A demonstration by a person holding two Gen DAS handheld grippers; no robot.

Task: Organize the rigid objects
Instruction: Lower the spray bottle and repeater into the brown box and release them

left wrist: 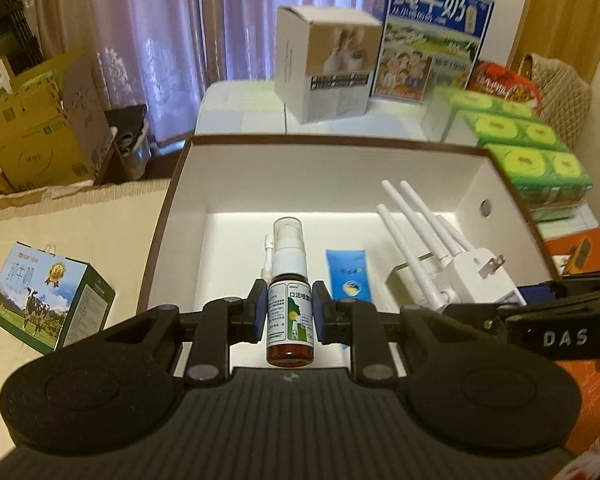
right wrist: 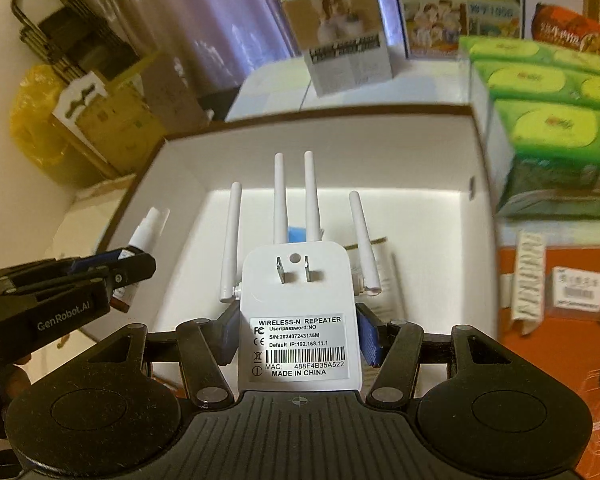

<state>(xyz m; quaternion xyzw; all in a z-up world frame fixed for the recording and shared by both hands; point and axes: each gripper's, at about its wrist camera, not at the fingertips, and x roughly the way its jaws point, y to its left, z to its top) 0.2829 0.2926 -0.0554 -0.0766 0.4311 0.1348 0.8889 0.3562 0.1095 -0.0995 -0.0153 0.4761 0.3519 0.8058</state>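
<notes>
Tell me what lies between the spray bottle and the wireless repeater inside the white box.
A blue tube lies on the box floor between the spray bottle and the wireless repeater, clearest in the left wrist view.

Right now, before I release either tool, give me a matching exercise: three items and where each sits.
Items:
1. brown glass spray bottle with white pump
2. white four-antenna wireless repeater
3. flat blue tube

Places:
A. lying on the floor of the white open box
B. clamped in the right tool
C. clamped in the left tool

Pairs: 1-C, 2-B, 3-A
</notes>
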